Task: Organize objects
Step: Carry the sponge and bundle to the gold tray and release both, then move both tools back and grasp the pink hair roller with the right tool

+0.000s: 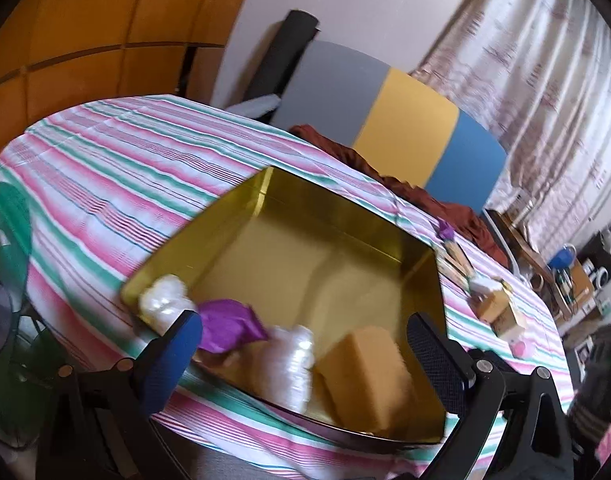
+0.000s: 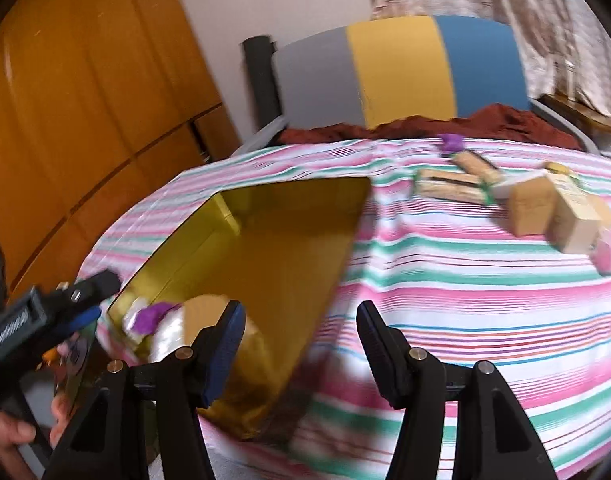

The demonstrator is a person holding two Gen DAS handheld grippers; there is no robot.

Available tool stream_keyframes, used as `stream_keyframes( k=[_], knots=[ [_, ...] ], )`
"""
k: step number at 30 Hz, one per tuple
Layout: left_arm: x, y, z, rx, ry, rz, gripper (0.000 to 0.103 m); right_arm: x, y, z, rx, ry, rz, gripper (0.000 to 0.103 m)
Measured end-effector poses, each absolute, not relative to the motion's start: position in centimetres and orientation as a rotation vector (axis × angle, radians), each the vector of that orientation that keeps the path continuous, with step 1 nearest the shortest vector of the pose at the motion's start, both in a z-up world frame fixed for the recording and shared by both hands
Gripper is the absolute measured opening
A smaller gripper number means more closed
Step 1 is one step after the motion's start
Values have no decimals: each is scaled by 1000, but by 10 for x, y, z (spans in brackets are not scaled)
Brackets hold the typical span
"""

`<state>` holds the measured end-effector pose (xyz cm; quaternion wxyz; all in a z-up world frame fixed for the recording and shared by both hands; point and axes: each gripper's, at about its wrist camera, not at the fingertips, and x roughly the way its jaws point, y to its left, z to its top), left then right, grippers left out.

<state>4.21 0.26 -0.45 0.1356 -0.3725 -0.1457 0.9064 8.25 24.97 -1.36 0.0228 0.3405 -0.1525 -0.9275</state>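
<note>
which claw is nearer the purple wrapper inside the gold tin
Left. The left claw hangs over the gold tin's near edge, beside the purple wrapper. The right claw hovers at the tin's right side, open, farther off.

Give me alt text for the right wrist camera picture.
Open right gripper hovers empty over a striped tablecloth, beside a gold tin holding a purple wrapper. Small boxes and wrapped bars lie beyond; the left gripper shows at left.

Setting: home, likely a bedroom
Evidence: patterned curtains (image 1: 537,92); orange wooden wardrobe (image 2: 77,128); table in striped cloth (image 2: 485,304)
Also: padded tricolour headboard (image 2: 401,68) (rumpled rust-brown bedding (image 2: 501,120) below)
</note>
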Motion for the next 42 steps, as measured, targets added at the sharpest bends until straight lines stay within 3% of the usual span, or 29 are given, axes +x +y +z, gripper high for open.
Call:
stream_keyframes(
  k=[11,16,23,33,42],
  knots=[
    [49,80,-2,-1114,-246,2437,103,105,330,-33,1140,-608,-3051,60],
    [57,126,-3,-1123,-144,2326,103,121,375,-48,1184,-702,-3144,75],
    [68,174,-10,-1119,-96,2216,103,145,446,-56,1204,-798,-3312,83],
    [78,210,-11,-1126,-41,2159,103,111,544,-51,1267,-575,-3359,86],
    [77,220,-19,-1163,-17,2131,103,82,549,-67,1372,-294,-3282,86]
  ],
)
